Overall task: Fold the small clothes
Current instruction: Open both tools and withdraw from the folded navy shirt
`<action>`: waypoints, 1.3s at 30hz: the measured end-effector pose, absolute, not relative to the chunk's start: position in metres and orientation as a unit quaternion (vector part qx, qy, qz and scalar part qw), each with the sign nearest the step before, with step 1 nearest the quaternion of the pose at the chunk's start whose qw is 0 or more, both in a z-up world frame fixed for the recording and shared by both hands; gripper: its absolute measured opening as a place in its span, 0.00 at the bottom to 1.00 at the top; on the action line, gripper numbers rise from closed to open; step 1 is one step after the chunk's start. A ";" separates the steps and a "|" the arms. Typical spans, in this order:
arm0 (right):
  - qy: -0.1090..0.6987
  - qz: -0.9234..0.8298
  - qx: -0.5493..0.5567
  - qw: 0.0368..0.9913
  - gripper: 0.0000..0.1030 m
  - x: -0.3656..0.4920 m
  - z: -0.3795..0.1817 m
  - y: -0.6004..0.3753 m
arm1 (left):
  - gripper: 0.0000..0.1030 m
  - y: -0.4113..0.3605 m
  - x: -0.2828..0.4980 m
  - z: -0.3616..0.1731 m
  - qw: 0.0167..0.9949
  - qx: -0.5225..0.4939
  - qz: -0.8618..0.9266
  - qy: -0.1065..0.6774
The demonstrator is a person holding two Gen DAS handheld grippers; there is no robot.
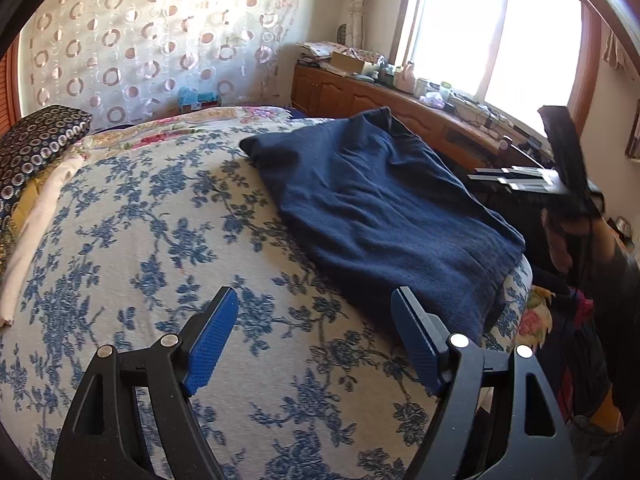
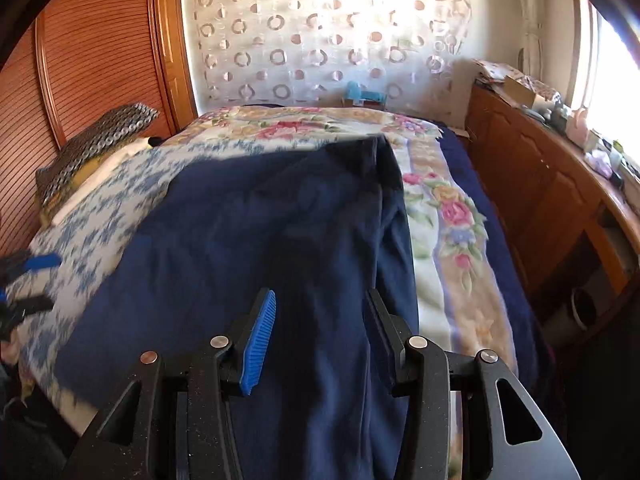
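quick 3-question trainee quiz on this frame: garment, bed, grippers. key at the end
1. True or false: the left gripper grips the navy garment.
2. What lies directly under the garment? A) bare wooden floor B) blue-flowered bedspread C) wooden cabinet
3. Fill in: the right gripper hangs over the garment with its jaws ____.

Key
1. False. Its jaws stand apart over the bedspread, nothing between them.
2. B. The garment is spread flat on it, near the bed's edge.
3. Open. The pads stand apart above the cloth and do not pinch it.
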State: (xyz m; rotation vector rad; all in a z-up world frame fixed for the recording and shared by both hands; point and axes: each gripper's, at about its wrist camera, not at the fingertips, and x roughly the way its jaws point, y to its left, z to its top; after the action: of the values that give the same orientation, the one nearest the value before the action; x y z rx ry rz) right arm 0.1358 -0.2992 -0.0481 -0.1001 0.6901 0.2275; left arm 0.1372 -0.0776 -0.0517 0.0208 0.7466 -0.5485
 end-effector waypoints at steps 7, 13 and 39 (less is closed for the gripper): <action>0.346 0.077 -0.023 0.935 0.46 0.097 -0.067 -0.319 | 0.77 -0.096 0.132 -0.053 0.888 0.028 -0.279 0.363; 0.351 0.088 0.015 0.932 0.46 0.089 -0.064 -0.328 | 0.77 -0.106 0.129 -0.054 0.885 0.037 -0.285 0.366; 0.316 0.119 0.029 0.941 0.08 0.072 -0.065 -0.345 | 0.77 -0.121 0.123 -0.065 0.874 0.045 -0.301 0.379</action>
State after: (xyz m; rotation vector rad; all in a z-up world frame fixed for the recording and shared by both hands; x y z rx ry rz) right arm 0.0724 -0.3447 -0.0651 0.0597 0.6441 0.2426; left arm 0.1230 -0.1215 -0.0655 0.0931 0.7920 -0.6283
